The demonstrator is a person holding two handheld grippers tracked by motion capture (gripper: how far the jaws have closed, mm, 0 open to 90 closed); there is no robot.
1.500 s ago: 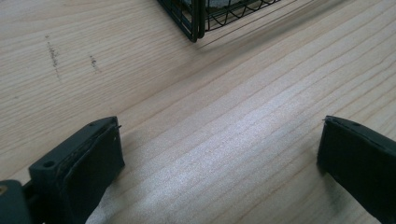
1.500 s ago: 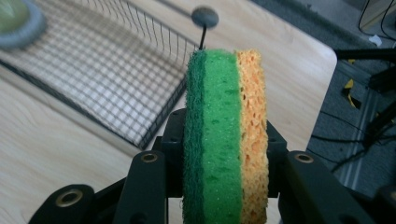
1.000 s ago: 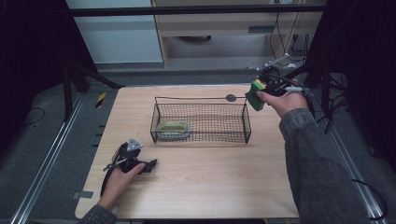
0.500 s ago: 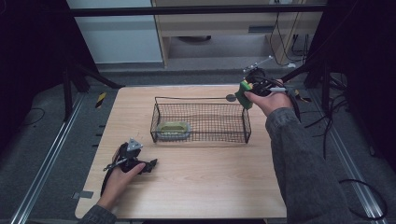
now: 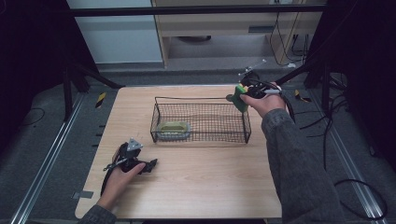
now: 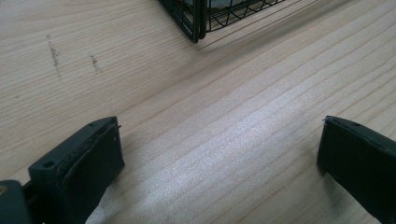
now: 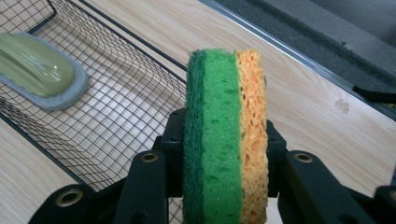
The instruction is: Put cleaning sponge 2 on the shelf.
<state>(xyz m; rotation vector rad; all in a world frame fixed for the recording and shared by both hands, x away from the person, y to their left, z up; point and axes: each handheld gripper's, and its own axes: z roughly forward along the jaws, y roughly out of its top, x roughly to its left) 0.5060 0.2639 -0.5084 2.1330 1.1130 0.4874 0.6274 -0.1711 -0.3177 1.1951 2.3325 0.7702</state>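
I have the right tool [image 5: 242, 94] clamped on the sponge [image 7: 226, 135], its green scouring face and orange foam squeezed upright between the two black jaws. Over the last second it has travelled in from beyond the surface's right edge to the far right corner of the wire basket [image 5: 201, 122], so the sponge now hangs just at the basket's rim instead of well outside it. I judge that the carry is nearly done and that lowering and releasing inside the mesh comes next. In the right gripper view the basket floor lies below and to the left, with a pale green scrubber pad [image 7: 39, 70] already lying at its far end. My left tool [image 5: 140, 164] has not moved since the earlier frames: it rests on the surface [image 5: 196, 186] near the front left, jaws wide apart with nothing between them.
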